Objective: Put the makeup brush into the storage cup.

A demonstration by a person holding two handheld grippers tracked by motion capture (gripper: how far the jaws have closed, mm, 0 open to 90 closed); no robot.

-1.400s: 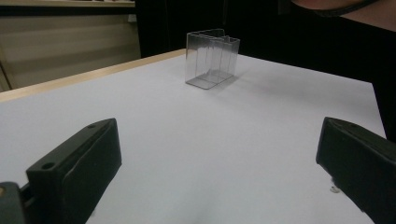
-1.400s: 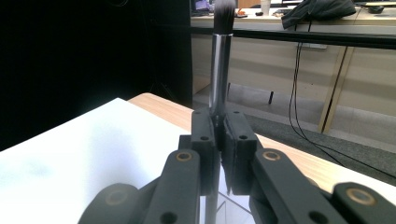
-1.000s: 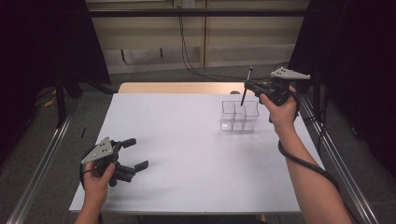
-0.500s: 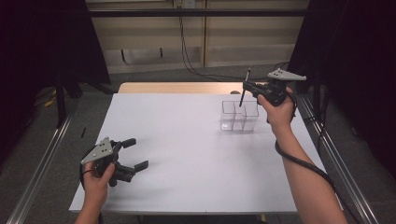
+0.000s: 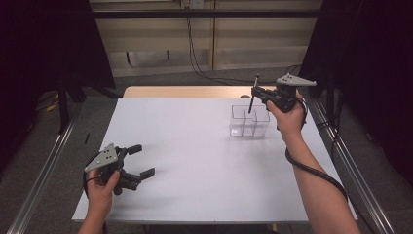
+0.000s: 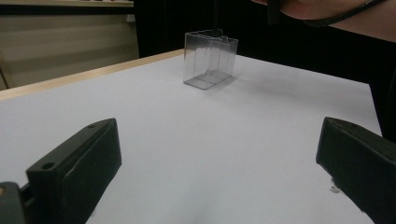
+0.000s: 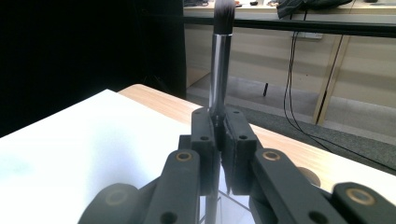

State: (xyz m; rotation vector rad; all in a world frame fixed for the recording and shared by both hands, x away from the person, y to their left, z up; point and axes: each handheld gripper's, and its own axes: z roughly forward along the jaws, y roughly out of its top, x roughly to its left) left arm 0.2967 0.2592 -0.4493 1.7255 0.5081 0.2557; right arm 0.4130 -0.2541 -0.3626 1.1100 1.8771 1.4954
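Note:
A clear plastic box [image 5: 249,122] with several open-topped compartments stands at the far right of the white table [image 5: 195,146]. My right gripper [image 5: 256,91] hovers just above it, shut on a slim dark brush [image 5: 253,97]. The brush is held nearly upright, bristles up, with its lower end at the box's back rim. In the right gripper view the brush [image 7: 219,70] rises from between the closed jaws of the right gripper [image 7: 219,135]. My left gripper [image 5: 141,161] rests open and holds nothing at the near left. From the left gripper view the box [image 6: 210,65] stands far ahead of that gripper [image 6: 217,140].
The table's wooden far edge [image 5: 195,91] lies behind the box. Metal rails [image 5: 341,146] run along both sides of the table. Cables [image 5: 195,53] hang against the back wall.
The right gripper with the brush has shifted only slightly over the box. The left gripper has stayed where it was.

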